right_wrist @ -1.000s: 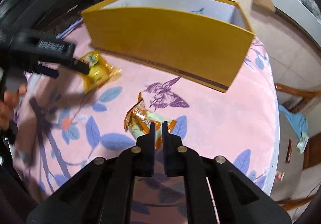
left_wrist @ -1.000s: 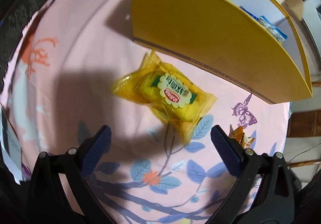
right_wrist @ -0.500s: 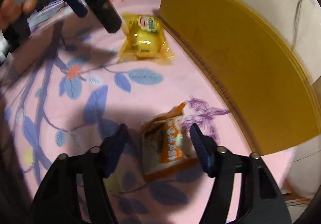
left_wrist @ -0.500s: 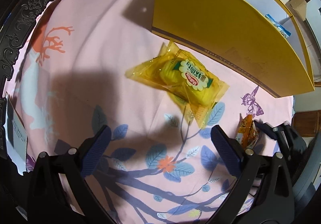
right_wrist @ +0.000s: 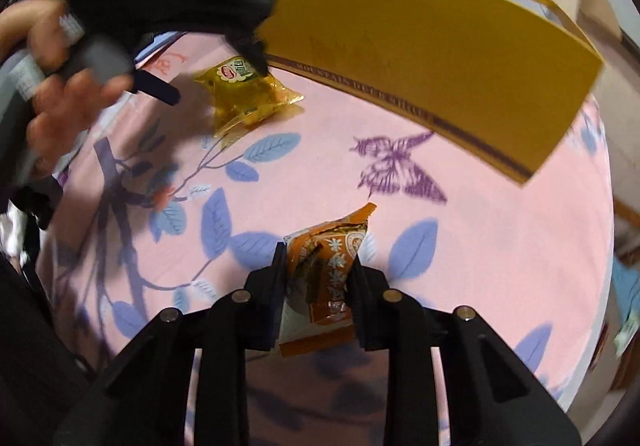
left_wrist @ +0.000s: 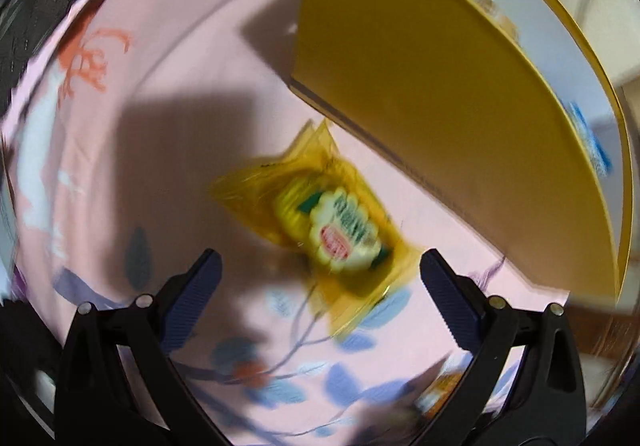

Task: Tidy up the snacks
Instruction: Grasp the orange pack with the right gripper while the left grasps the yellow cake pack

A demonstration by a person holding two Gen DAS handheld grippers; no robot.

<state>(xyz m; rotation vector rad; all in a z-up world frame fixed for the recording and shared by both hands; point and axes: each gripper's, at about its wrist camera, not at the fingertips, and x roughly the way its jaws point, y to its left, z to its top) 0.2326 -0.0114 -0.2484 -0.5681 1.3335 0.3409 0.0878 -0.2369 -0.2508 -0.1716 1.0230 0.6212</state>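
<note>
In the left wrist view, the left gripper [left_wrist: 318,274] is seen spread wide, with nothing between its blue-padded fingers [left_wrist: 192,298]. A yellow snack packet [left_wrist: 320,222] lies flat on the pink floral tablecloth [left_wrist: 168,58], just ahead of the open fingertips and not touched by them. The packet is blurred, though a white label with a red mark can be made out. Just beyond it, the yellow box [left_wrist: 440,98] stands on the cloth, its near wall close to the packet's far corner; blue-wrapped items are glimpsed inside at the right.

In the right wrist view, the right gripper [right_wrist: 318,278] is closed to a narrow gap on an orange snack packet [right_wrist: 330,270], which is pinched between the two black fingers [right_wrist: 272,286], its upper end projecting forward past the tips. The yellow snack packet [right_wrist: 244,94] is seen farther off, beside the long wall of the yellow box [right_wrist: 432,62]. The left gripper [right_wrist: 216,62], held by a hand [right_wrist: 60,86], hangs over that packet.
</note>
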